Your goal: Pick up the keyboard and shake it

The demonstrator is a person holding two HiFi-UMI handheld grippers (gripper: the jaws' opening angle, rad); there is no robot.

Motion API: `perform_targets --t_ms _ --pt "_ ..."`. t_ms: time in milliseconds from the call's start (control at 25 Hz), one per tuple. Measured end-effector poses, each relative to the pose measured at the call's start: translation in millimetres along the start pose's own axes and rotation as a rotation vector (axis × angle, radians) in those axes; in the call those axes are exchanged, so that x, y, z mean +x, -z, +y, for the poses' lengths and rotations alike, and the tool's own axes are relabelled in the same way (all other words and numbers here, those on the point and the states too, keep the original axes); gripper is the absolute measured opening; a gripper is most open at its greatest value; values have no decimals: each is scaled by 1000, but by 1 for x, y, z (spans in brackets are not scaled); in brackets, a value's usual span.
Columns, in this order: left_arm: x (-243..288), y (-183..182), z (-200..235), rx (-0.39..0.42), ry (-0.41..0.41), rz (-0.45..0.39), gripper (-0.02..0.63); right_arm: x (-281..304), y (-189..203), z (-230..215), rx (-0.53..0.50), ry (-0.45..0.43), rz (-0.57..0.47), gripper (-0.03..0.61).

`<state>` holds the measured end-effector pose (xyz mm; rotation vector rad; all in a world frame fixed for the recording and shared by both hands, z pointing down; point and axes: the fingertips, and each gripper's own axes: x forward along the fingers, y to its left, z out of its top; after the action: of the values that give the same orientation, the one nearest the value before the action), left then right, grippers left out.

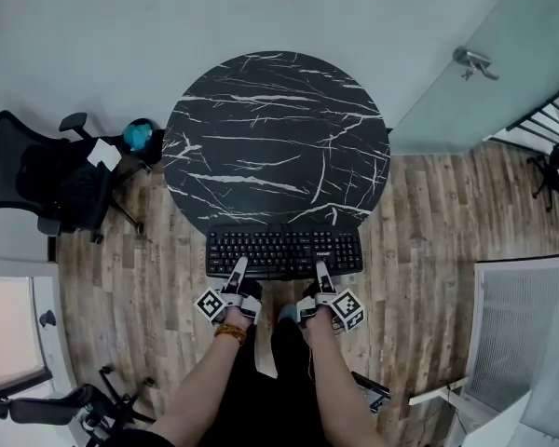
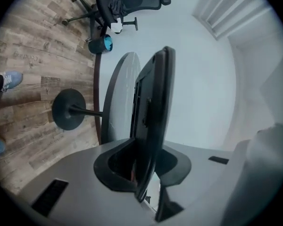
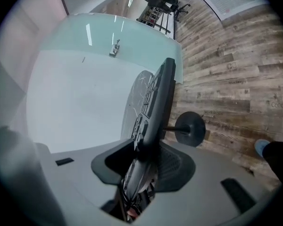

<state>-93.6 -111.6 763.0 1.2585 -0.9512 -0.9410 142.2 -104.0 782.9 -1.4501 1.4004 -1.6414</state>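
Observation:
A black keyboard (image 1: 284,250) hangs at the near edge of the round black marble table (image 1: 276,138), partly over the wooden floor. My left gripper (image 1: 235,274) is shut on the keyboard's near edge left of centre. My right gripper (image 1: 322,274) is shut on the same edge right of centre. In the left gripper view the keyboard (image 2: 153,102) stands edge-on between the jaws of that gripper (image 2: 141,160), with the table (image 2: 118,93) behind it. In the right gripper view the keyboard (image 3: 155,102) is clamped the same way in the right gripper (image 3: 144,157).
A black office chair (image 1: 47,180) and a teal ball (image 1: 138,135) stand left of the table. A glass door with a handle (image 1: 475,63) is at the upper right. A white cabinet (image 1: 526,343) stands at the right, and the table's pedestal base (image 2: 68,109) rests on the floor.

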Motion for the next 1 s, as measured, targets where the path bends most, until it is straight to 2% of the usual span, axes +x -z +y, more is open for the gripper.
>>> perform_targets --t_ms 120,320,480,720,1000 --pt "0 3 -19 10 82 24 78 -5 -4 15 30 -90 -25 133" --pt "0 8 -64 -17 243 32 80 -15 -18 59 28 -308 -89 118" --pt "-1 19 -95 -30 316 75 80 -14 -26 109 12 -457 -103 117" --pt "-2 22 -123 -29 351 38 80 -18 -34 150 -21 -509 -131 105" --pt "-4 2 -153 12 380 31 78 -31 -15 187 -171 -566 27 107"
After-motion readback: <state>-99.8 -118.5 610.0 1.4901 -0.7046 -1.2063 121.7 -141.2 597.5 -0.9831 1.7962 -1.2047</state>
